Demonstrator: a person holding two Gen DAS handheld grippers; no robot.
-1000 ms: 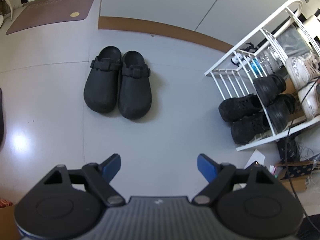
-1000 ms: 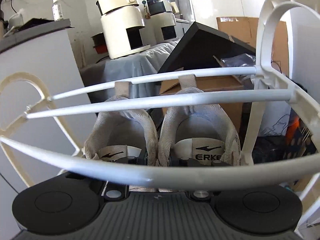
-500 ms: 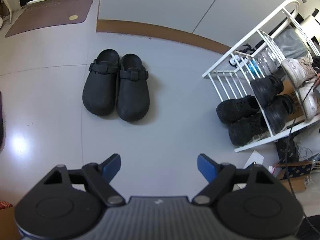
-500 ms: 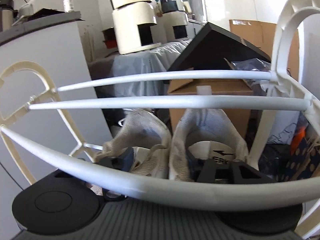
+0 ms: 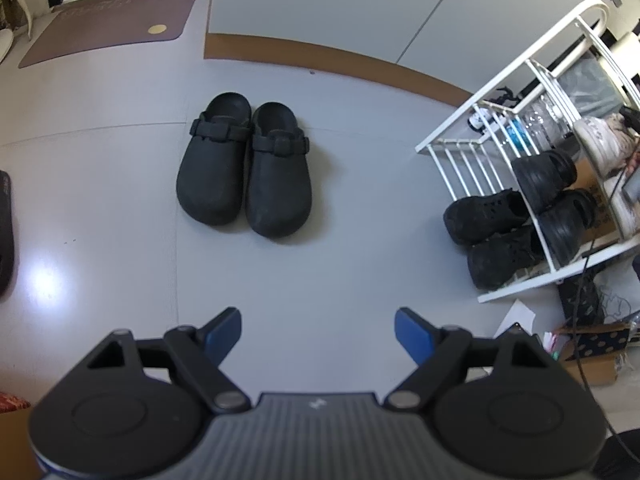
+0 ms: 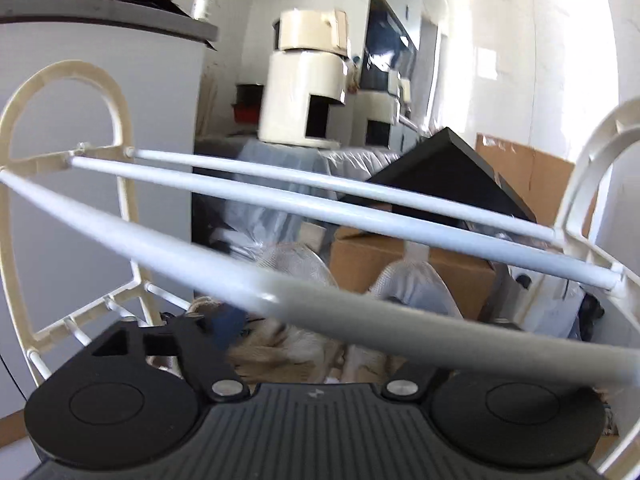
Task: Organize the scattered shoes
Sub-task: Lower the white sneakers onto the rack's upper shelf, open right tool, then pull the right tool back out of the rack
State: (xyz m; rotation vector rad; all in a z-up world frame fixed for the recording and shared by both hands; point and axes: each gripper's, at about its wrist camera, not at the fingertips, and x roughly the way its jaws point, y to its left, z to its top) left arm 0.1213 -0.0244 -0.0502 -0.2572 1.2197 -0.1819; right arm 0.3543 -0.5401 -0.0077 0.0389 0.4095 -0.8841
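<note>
A pair of black clogs (image 5: 244,172) stands side by side on the grey floor, well ahead of my left gripper (image 5: 318,320), which hangs open and empty above the floor. To the right stands the white shoe rack (image 5: 452,148), with black shoes (image 5: 492,216) on its lower tiers and white sneakers (image 5: 596,136) higher up. In the right wrist view, the white sneakers (image 6: 416,284) lie on the rack behind its white rods (image 6: 360,216). My right gripper (image 6: 320,340) sits at their heels, jaws opening, its blue left pad (image 6: 230,324) clear of the fabric. A rod hides the right finger.
A brown doormat (image 5: 108,20) lies at the far left by a door. Cardboard boxes (image 5: 592,356), cables and paper litter the floor right of the rack. Behind the rack are a cardboard box (image 6: 400,256), a black panel (image 6: 444,168) and a white appliance (image 6: 308,88).
My right gripper went from shut on the white sneakers' heels to open, leaving them on the rack, and its view rolled and shifted. The left gripper stayed where it was.
</note>
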